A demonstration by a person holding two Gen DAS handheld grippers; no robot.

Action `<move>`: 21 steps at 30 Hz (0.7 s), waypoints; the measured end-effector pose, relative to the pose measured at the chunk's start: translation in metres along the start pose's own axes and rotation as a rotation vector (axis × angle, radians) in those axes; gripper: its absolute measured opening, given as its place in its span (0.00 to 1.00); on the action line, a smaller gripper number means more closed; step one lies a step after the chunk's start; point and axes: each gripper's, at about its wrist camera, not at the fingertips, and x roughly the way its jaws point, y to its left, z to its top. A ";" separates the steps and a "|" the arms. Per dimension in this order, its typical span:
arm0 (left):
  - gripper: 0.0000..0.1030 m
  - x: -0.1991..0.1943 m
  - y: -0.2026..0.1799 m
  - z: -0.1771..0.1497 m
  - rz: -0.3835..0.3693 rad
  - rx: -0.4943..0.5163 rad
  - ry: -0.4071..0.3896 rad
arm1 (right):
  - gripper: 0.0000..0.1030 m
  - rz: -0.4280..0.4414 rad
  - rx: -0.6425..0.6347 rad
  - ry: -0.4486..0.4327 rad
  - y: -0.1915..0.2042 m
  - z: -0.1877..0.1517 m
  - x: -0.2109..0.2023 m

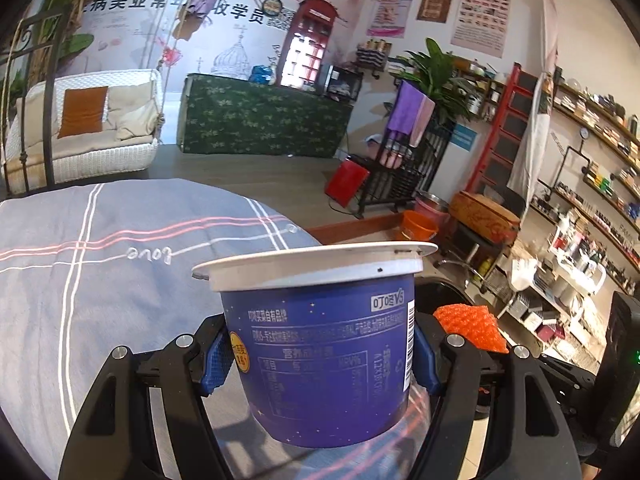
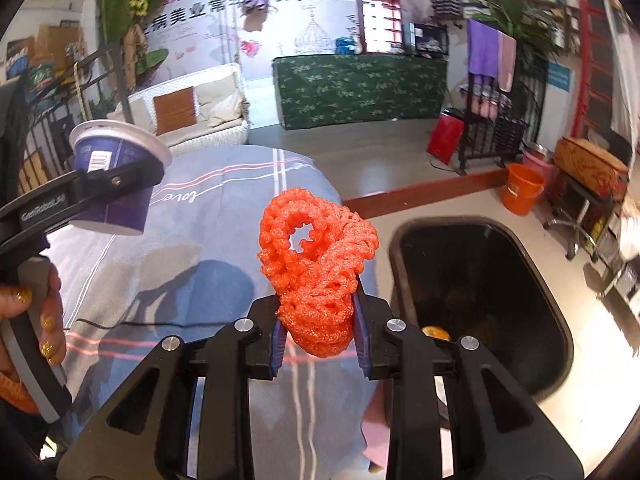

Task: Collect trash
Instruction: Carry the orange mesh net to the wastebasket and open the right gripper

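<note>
**Both grippers loaded above the bed**

Left gripper (image 1: 320, 354) is clamped on a purple cup (image 1: 324, 356), upright between its blue pads, over the striped blanket (image 1: 80, 264). Right gripper (image 2: 319, 334) pinches an orange foam net (image 2: 316, 268), which sticks up past the fingertips. Just right of the blanket sits a dark bin (image 2: 480, 300); something yellowish, perhaps trash, lies inside. An orange bucket (image 2: 522, 194) stands farther off.
</note>
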 end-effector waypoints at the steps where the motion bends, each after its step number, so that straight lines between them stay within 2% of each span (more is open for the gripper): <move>1: 0.68 0.000 -0.004 -0.001 -0.005 0.005 0.003 | 0.28 -0.011 0.019 0.000 -0.007 -0.004 -0.003; 10: 0.68 0.011 -0.040 -0.017 -0.066 0.043 0.037 | 0.28 -0.118 0.124 0.013 -0.065 -0.021 -0.009; 21: 0.68 0.022 -0.064 -0.029 -0.113 0.070 0.083 | 0.28 -0.190 0.188 0.076 -0.116 -0.027 0.023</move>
